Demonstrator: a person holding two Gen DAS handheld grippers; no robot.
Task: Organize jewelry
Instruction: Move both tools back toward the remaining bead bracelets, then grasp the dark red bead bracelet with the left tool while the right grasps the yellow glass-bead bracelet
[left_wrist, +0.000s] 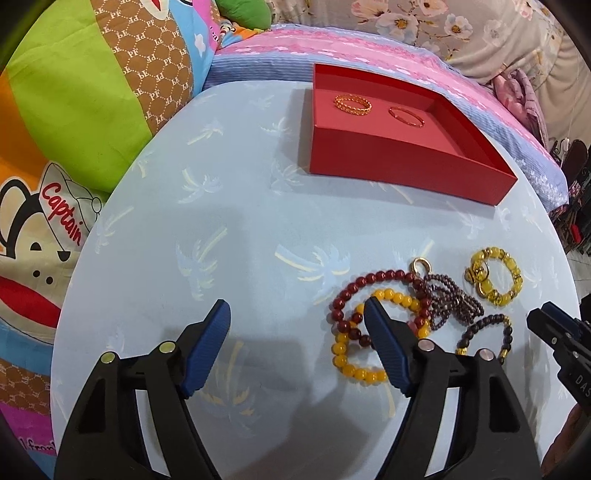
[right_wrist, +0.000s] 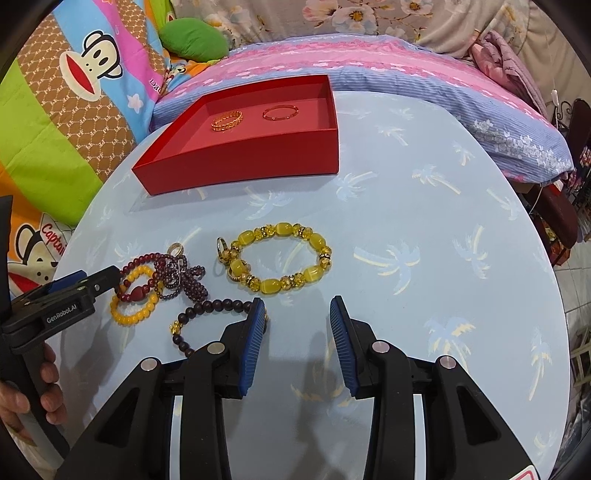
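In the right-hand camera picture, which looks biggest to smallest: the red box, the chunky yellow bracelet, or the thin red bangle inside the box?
1. Red box, clearly the largest.
2. Chunky yellow bracelet.
3. Thin red bangle, smallest in the picture. It lies farther from the camera, so its true size against the bracelet is unsure.

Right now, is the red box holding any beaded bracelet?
No, the red box holds only two gold bangles; the beaded bracelets lie on the table.
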